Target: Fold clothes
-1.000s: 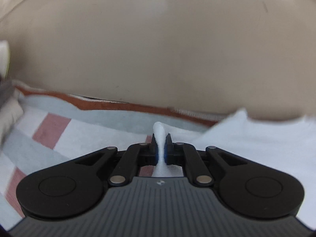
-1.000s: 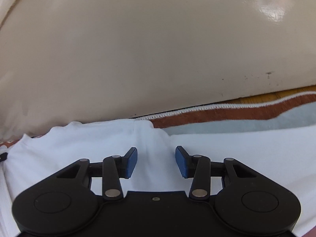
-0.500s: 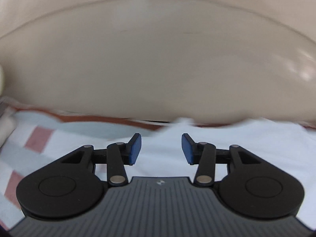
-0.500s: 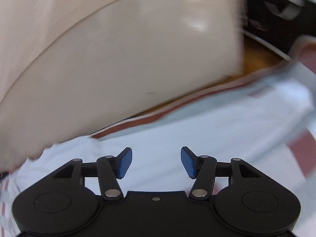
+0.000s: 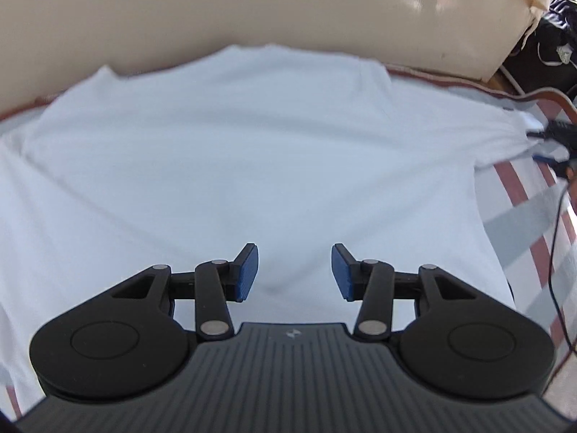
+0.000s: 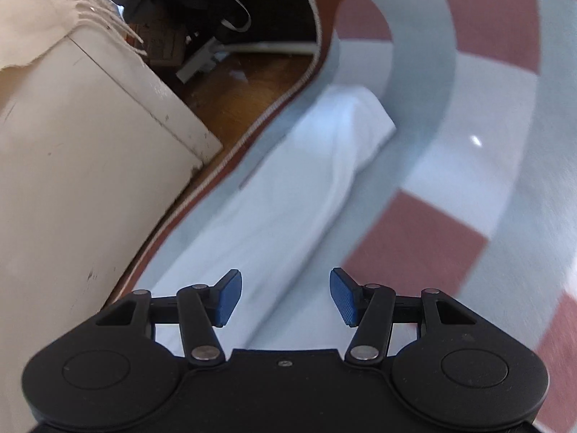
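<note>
Left gripper: jaws wide apart, holding nothing, above the shirt.
Right gripper: jaws wide apart, empty, over a sleeve.
Shirt: white, spread flat on the checked rug, beside the cream sofa.
Writing: none readable.

Home living room: cream sofa, checked rug, wooden floor.

Left gripper released the white T-shirt; jaws now apart, raised above it. Right gripper swung toward the sleeve.
</note>
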A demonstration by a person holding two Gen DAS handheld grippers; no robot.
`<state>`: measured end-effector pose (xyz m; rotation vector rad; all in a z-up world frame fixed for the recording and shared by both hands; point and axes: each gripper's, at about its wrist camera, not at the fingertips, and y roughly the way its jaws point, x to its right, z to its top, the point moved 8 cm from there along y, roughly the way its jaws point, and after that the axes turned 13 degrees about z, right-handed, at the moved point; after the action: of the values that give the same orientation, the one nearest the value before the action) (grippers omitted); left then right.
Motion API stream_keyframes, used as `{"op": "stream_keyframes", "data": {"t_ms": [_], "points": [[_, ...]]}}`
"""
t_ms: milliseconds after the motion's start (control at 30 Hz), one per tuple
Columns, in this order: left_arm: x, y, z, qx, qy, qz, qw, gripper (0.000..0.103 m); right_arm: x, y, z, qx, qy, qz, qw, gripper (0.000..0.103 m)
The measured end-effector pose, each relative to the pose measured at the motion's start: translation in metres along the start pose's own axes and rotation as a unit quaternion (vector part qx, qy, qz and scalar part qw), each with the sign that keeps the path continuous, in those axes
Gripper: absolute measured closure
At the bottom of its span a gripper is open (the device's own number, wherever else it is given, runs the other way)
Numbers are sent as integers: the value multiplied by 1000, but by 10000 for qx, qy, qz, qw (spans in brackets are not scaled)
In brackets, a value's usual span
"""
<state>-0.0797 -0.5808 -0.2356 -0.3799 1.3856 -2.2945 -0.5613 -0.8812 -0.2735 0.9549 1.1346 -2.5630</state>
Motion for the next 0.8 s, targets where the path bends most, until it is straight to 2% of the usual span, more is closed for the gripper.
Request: {"op": "stream_keyframes", "data": {"t_ms": [133,167,200,233,300,367,500,567,633,733,800], "points": [[-37,-7,-14,-99,-11,482,9988,59,4,18,21,319,-289,-106,9990,43],[-48,-10,-16,-116,-147,588,9981,59,2,24,24,339,-452,-129,9983,46],[-59,-12,-19,-132,-282,694,9971,59,2,31,27,288,-506,-120,9982,75],[-69,-14,-23,-152,-414,784,9959,59,2,37,29,175,-464,-81,9987,93],[-82,-19,-30,-212,-640,834,9942,59,-7,38,31,134,-440,-43,9989,94],[-95,-24,-38,-273,-865,882,9920,59,-35,30,27,198,-627,246,9975,94],[-103,-32,-49,-330,-1032,1045,9886,58,-118,9,1,107,-820,1308,9880,94],[-101,-32,-48,-326,-1029,1228,9865,50,-173,-4,-22,-86,-864,1998,9760,94],[-96,-32,-43,-236,-1040,1345,9852,50,-234,-20,-59,-501,-990,2661,9575,94],[-94,-47,-28,255,-1182,1469,9817,50,-322,-62,-125,-964,-1439,3565,9181,94],[-100,-62,-22,569,-1565,1390,9762,48,-365,-93,-171,-1185,-1675,4091,8891,94]]}}
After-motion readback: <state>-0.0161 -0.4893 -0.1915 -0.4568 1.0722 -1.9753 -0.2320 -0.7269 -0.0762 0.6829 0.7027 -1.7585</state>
